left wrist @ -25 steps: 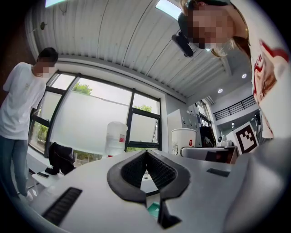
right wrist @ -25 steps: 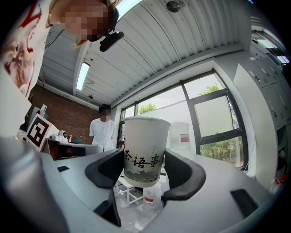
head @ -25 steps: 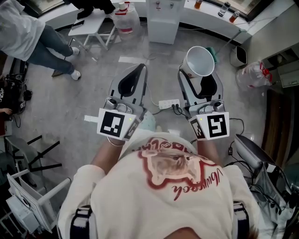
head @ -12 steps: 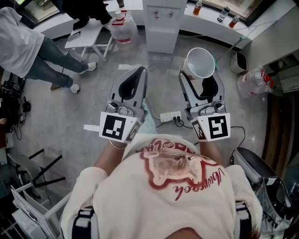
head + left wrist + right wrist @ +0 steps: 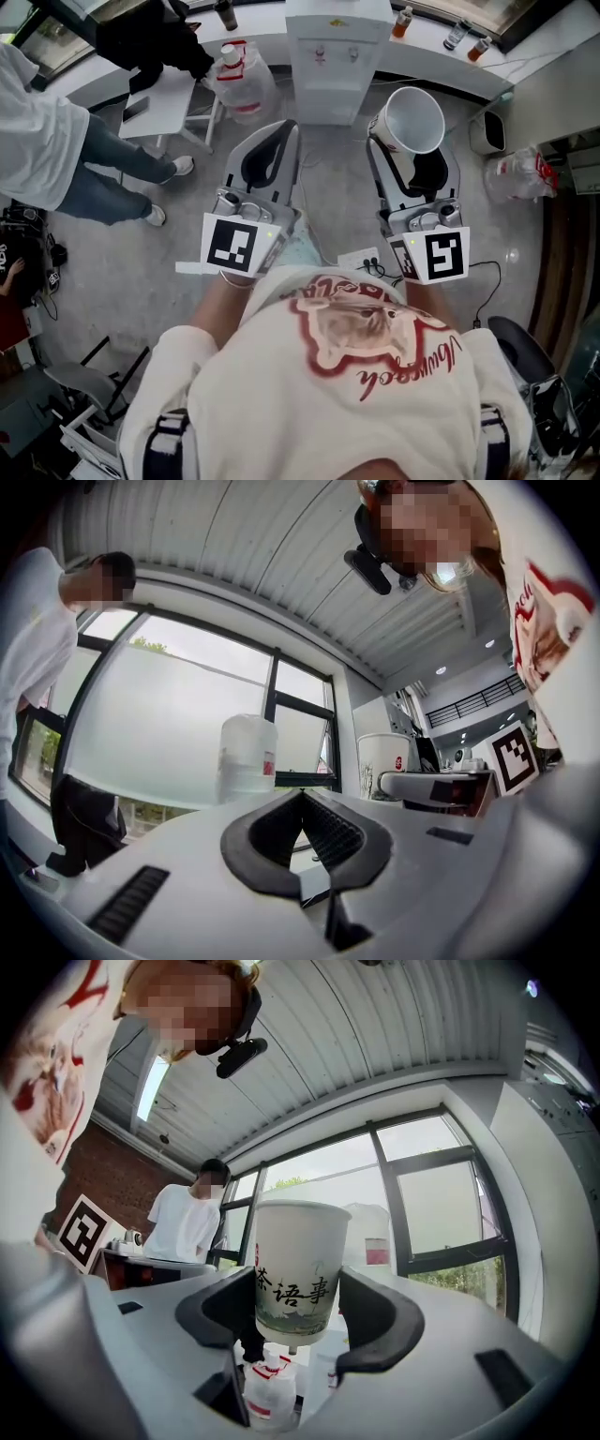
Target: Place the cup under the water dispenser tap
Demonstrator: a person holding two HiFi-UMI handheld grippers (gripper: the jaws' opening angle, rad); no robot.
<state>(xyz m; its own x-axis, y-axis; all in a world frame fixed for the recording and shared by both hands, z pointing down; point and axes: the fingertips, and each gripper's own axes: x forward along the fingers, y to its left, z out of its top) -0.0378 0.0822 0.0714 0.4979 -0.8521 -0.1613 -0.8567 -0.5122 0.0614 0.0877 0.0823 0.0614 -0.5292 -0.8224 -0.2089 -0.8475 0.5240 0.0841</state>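
A white paper cup with dark print is clamped between the jaws of my right gripper, upright with its open mouth up. The right gripper view has the cup held by its lower half between the black pads. My left gripper is shut on nothing and held level beside the right one; its pads meet at the tip. The white water dispenser stands straight ahead, with two taps on its front panel. The cup is right of the dispenser and short of it.
A big water jug stands on the floor left of the dispenser, next to a small white table. A person in a white top and jeans stands at left. A power strip lies by my feet; bottles sit on the counter.
The dispenser and the counter have slid down the head view and grown nearer. Both grippers have advanced toward it together, the cup still in the right one.
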